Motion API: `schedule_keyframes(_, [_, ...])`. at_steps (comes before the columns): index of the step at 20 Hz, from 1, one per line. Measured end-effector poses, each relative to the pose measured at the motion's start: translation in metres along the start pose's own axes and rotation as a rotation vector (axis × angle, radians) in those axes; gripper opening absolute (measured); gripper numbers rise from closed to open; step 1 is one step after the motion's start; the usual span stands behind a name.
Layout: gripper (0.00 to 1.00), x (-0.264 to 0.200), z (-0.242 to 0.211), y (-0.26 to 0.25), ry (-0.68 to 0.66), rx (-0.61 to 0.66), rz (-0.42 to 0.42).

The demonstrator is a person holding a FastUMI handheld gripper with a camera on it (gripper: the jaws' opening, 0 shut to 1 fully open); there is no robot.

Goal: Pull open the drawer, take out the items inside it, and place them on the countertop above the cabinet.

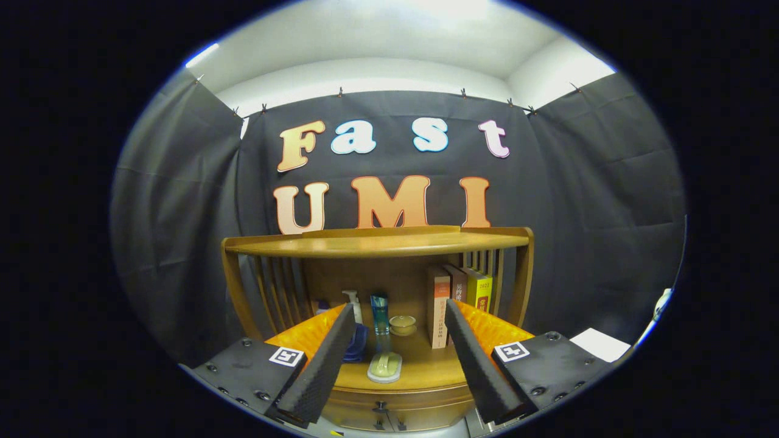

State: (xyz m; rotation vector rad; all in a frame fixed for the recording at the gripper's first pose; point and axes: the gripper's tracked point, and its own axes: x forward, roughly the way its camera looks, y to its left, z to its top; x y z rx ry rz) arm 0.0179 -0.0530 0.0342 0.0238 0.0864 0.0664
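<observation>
Wooden drawer [389, 406] sits closed in the cabinet front, small dark knob centred; bare wooden countertop [420, 368] lies directly above.

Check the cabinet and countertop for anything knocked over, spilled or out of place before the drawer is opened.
Nothing stands out. The books stand upright by the right rail, the pump bottle, blue bottle and small bowl sit upright on the countertop, and the drawer is closed. The gripper is open, holding nothing.

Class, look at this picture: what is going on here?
A handheld gripper faces a wooden cabinet, its fingers open and holding nothing. The drawer below the countertop looks closed. On the countertop stand books, bottles, a small bowl and a pale lidded dish.
</observation>
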Motion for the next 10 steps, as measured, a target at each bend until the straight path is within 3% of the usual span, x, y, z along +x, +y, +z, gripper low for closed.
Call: schedule_keyframes(10, [0.98,-0.007,0.0,0.015,-0.001,0.007,0.051])
